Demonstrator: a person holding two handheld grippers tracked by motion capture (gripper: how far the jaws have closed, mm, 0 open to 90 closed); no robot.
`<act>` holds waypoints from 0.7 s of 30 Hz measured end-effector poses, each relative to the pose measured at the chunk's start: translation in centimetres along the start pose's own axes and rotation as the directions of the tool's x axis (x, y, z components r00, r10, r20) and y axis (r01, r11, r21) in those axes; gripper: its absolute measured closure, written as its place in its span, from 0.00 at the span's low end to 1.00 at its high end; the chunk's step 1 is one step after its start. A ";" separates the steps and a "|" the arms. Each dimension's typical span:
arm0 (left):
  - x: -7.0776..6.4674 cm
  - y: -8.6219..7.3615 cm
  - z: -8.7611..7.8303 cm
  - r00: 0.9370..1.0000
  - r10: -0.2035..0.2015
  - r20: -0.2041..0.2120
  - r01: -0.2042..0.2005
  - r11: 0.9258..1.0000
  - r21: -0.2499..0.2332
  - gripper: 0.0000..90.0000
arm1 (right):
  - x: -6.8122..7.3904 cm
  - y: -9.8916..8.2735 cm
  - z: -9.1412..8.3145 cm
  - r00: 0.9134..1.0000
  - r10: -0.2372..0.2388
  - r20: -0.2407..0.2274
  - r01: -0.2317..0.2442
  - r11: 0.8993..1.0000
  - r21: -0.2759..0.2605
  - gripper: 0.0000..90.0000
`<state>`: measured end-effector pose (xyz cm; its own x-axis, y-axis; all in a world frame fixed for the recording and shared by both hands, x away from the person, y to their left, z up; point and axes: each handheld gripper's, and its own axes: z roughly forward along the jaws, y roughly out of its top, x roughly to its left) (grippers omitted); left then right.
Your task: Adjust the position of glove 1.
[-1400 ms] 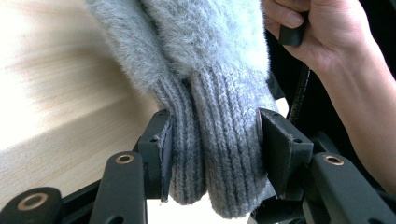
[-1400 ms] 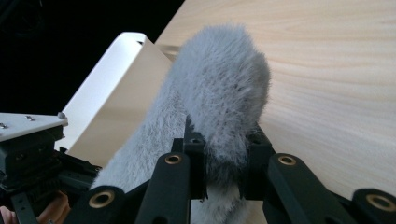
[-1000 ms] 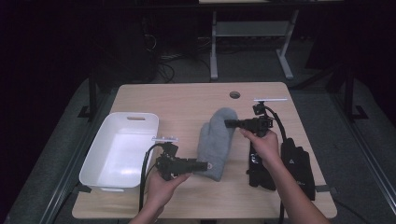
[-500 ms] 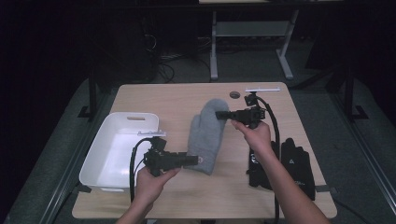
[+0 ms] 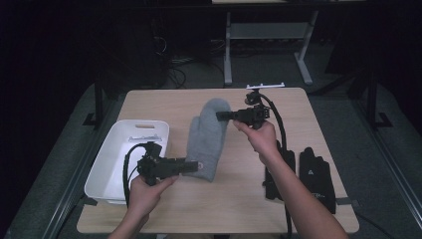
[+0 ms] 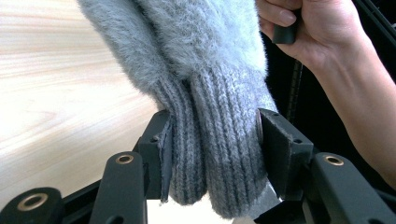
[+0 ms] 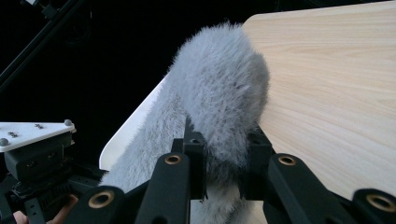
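A grey fuzzy mitten hangs stretched between my two grippers, above the wooden table. My left gripper is shut on its ribbed cuff, with the knit squeezed between both pads. My right gripper is shut on the fluffy fingertip end, held farther back and higher. In the left gripper view the hand on the right gripper shows behind the mitten. My left gripper's body appears low at the left of the right gripper view.
A white tray stands at the table's left, just beside my left hand. Two black pouches lie near the front right edge. Dark floor, cables and a table frame lie beyond the far edge.
Both grippers have carried the mitten up and to the left, from the table's middle right toward the white tray. Both grips have held.
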<state>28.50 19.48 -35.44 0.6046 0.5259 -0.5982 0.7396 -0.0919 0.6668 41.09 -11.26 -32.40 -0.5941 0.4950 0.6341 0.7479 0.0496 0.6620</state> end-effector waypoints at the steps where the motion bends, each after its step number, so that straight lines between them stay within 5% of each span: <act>1: 0.0 0.0 -0.2 1.000 0.001 -0.003 -0.001 1.000 -0.002 0.55 | 0.1 0.1 0.1 1.000 -0.002 -0.001 0.002 1.000 0.002 0.85; 21: 0.6 0.4 -3.7 0.999 -0.006 -0.033 0.004 0.999 -0.046 0.55 | 2.9 2.3 3.0 0.999 -0.029 -0.017 0.030 0.999 0.026 0.85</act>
<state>28.07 22.87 -33.84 0.5905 0.5539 -0.5869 0.7277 -0.0511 0.6839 42.02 -7.09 -30.26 -0.6207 0.4788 0.6208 0.7373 0.0870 0.6700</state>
